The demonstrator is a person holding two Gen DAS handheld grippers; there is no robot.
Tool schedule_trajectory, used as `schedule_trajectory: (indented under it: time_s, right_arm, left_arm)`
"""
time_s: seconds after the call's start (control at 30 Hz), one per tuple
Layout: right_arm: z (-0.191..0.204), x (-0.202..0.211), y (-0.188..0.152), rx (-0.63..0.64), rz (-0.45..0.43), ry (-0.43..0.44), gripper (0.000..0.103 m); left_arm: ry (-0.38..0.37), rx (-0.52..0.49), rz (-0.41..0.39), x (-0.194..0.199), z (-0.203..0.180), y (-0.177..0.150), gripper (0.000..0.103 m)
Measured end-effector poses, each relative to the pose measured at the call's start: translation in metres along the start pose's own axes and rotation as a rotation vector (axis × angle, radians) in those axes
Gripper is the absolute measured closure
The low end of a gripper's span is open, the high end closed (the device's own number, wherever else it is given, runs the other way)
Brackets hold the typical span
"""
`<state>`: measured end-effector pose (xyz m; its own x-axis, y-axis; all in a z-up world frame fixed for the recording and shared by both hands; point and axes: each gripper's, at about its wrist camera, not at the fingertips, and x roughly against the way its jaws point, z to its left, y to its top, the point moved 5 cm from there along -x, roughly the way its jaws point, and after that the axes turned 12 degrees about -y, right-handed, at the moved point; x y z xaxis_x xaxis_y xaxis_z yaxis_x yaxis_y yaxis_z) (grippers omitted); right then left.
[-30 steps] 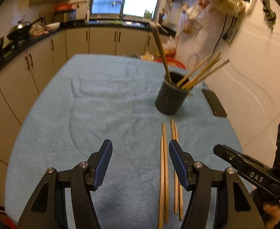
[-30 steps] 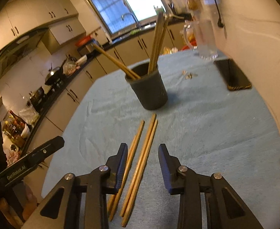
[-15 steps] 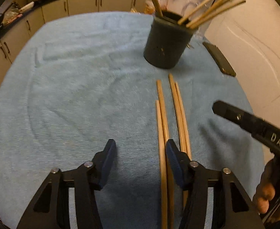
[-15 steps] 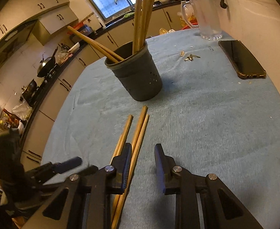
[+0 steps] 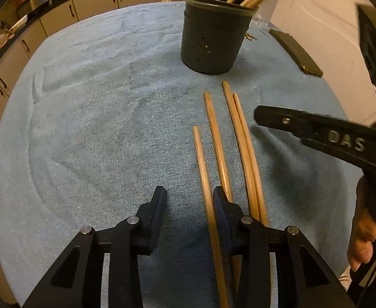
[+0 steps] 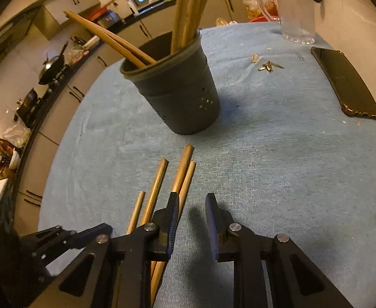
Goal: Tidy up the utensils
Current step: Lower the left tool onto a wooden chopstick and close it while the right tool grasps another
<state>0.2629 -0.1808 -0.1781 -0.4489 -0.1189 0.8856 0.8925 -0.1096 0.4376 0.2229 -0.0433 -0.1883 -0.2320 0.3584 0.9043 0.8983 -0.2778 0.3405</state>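
Several loose wooden chopsticks [image 5: 216,138] [image 6: 159,179] lie side by side on the blue cloth, in front of a dark grey holder [image 5: 211,43] [image 6: 180,97] with more chopsticks standing in it. My left gripper [image 5: 189,195] hangs low over them, jaws closing. The leftmost chopstick runs between its fingers, close to the right pad, and the left pad is clear of it. My right gripper [image 6: 191,200] is also closing with only cloth between its fingers; the chopsticks pass under and left of its left finger [image 6: 173,205]. Each gripper also shows from the side in the other's view, the right gripper [image 5: 316,131] and the left gripper [image 6: 72,238].
A dark phone [image 5: 295,51] [image 6: 344,84] lies on the cloth [image 5: 98,115] near the right edge by the wall. A clear glass jug [image 6: 295,7] and small metal bits [image 6: 268,66] sit behind the holder. Kitchen cabinets run along the left and back.
Both grippers have come down and forward toward the loose chopsticks, and both pairs of jaws have narrowed. The leftmost chopstick now lies between the left gripper's fingers.
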Motion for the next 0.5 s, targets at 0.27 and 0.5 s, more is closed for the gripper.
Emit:
schedule_trajectory:
  time_s: [0.27, 0.5]
  right_arm:
    - [0.015, -0.019, 0.005, 0.043, 0.072, -0.053, 0.084]
    - [0.035, -0.024, 0.008, 0.113, 0.077, -0.146, 0.084]
  left_arm:
    - [-0.008, 0.034, 0.005, 0.003, 0.016, 0.004, 0.092]
    - [0.015, 0.031, 0.001, 0.006, 0.018, 0.000, 0.091]
